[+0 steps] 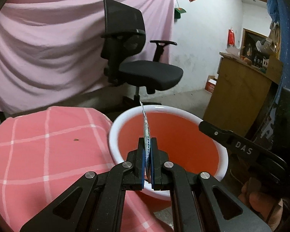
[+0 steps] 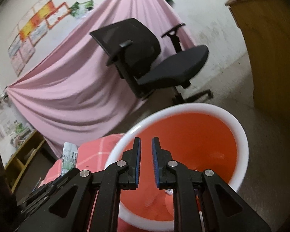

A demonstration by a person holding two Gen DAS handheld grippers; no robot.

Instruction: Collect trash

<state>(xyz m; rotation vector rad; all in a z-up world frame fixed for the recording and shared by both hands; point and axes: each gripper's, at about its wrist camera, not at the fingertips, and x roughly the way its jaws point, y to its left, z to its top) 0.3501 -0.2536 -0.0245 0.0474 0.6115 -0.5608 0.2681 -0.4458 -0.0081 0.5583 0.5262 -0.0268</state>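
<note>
Wrapper (image 1: pixel 146 133) pinched edge-on in left gripper (image 1: pixel 147 145), above red bin (image 1: pixel 183 139) beside pink-checked desk (image 1: pixel 38 145). Right gripper (image 2: pixel 146 145) narrowly parted, holding nothing, over bin. Right view alone shows wrapper's printed face.

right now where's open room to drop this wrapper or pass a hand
The orange bin is open below the left tongs, which pinch the wrapper over it. The checked cloth left of the bin is mostly bare. It is tight at the bin's right rim, where the right tongs hang open.
</note>
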